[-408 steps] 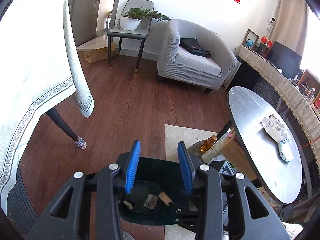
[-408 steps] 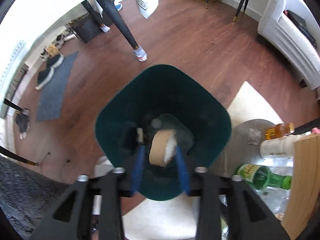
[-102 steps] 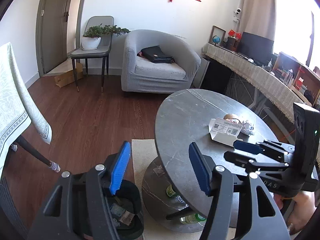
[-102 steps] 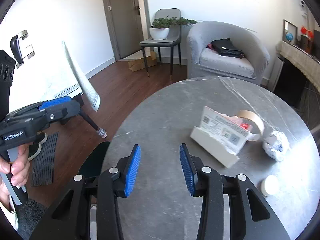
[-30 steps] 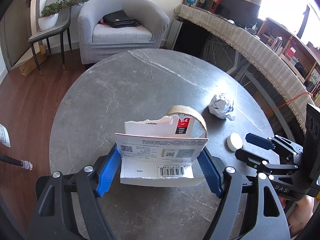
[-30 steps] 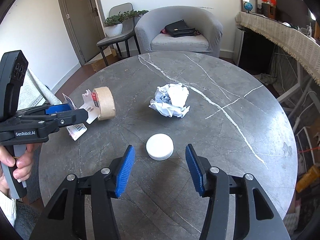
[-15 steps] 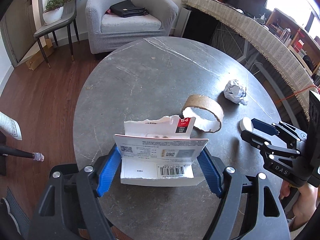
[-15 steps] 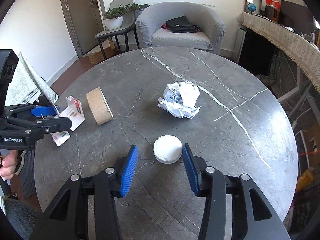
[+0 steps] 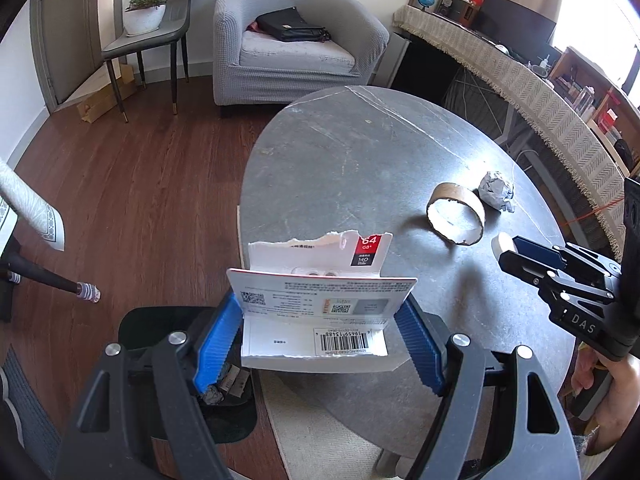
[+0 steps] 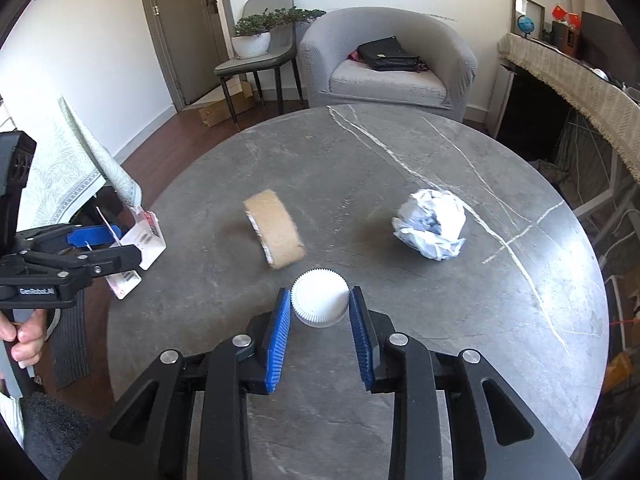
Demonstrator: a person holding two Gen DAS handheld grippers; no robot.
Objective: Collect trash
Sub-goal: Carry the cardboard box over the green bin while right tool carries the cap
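Note:
My left gripper [image 9: 316, 310] is shut on a torn white card package [image 9: 320, 300] with barcodes, holding it by its two side edges above the table's left edge. The package [image 10: 140, 240] and that gripper [image 10: 104, 242] also show at the left of the right wrist view. My right gripper [image 10: 320, 300] has its jaws closing on a white ribbed cap [image 10: 320, 304], and both blue pads touch its sides. A brown cardboard tape core [image 10: 276, 228] and a crumpled paper ball [image 10: 432, 224] lie on the grey marble table [image 10: 360, 160].
A dark green bin [image 9: 152, 324] with several scraps inside stands on the floor below my left gripper. Beyond the table are a grey armchair [image 9: 288, 52], a chair with a plant [image 9: 156, 36], wood floor and a cloth-covered table [image 10: 60, 160] at left.
My left gripper carried the package leftward to the table's edge, and the bin came into view beneath it. My right gripper's jaws narrowed around the white cap until the pads met it.

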